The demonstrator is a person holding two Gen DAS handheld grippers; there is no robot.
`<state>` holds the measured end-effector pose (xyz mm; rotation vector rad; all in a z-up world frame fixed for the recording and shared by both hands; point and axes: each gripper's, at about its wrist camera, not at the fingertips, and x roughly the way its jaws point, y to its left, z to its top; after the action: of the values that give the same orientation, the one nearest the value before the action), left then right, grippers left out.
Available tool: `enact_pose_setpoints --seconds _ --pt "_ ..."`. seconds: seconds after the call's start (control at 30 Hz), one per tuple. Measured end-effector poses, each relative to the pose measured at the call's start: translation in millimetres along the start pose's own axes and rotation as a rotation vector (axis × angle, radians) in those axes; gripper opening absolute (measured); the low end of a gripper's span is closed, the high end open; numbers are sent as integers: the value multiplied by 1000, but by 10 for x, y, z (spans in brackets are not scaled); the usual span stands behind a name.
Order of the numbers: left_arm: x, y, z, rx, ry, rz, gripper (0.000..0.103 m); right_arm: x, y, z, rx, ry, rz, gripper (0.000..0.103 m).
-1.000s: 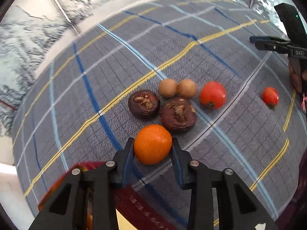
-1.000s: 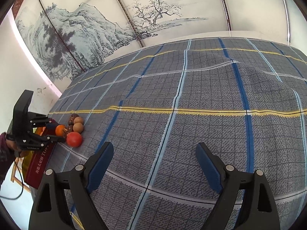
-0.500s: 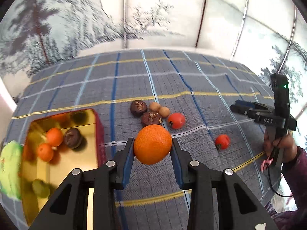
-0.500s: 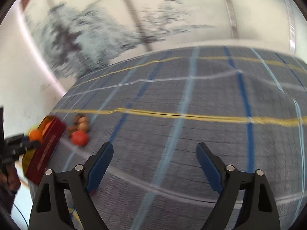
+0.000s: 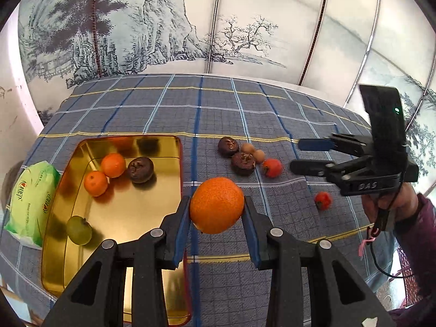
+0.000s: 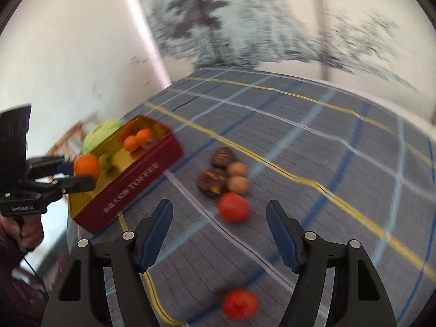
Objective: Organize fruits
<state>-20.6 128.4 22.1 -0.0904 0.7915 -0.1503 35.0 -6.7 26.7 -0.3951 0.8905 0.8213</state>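
Note:
My left gripper (image 5: 216,234) is shut on an orange (image 5: 216,205) and holds it in the air beside the right rim of the gold tin (image 5: 179,163). The tin holds two small oranges (image 5: 104,173), a dark passion fruit (image 5: 141,169) and a green fruit (image 5: 79,230). On the cloth lie two dark passion fruits (image 5: 236,154), two tan longans (image 5: 253,151) and two red tomatoes (image 5: 272,167). My right gripper (image 6: 219,234) is open and empty, low over the cloth, with one tomato (image 6: 233,210) ahead of it and another tomato (image 6: 239,303) below it.
A green tissue pack (image 5: 30,201) lies left of the tin. The checked blue cloth (image 5: 218,114) covers the table up to a painted wall panel (image 5: 163,27). The tin's red side (image 6: 130,190) faces the right gripper.
My left gripper lifted the orange off the cloth and pulled back toward the tin. My right gripper swung left and down toward the loose fruit, still open.

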Motion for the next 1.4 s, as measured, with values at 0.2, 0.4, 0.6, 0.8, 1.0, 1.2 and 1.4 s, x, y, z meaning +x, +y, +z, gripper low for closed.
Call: enact_pose_setpoints --seconds 0.2,0.4,0.6,0.8,1.0,1.2,1.4 --pt "-17 -5 -29 16 -9 -4 33 458 198 185 -110 98 16 57" --pt "1 25 -24 4 -8 -28 33 790 190 271 -144 163 -11 55" --pt "31 68 -32 -7 -2 -29 33 964 109 379 -158 190 -67 55" --pt "30 86 -57 -14 4 -12 33 1108 101 318 -179 251 -91 36" --pt "-64 70 -83 -15 -6 4 33 847 329 220 -181 176 -86 35" --pt "-176 69 -112 -21 -30 16 33 386 705 7 -164 55 1 35" --pt "-349 112 -112 -37 -73 48 32 411 927 -272 -153 40 9 35"
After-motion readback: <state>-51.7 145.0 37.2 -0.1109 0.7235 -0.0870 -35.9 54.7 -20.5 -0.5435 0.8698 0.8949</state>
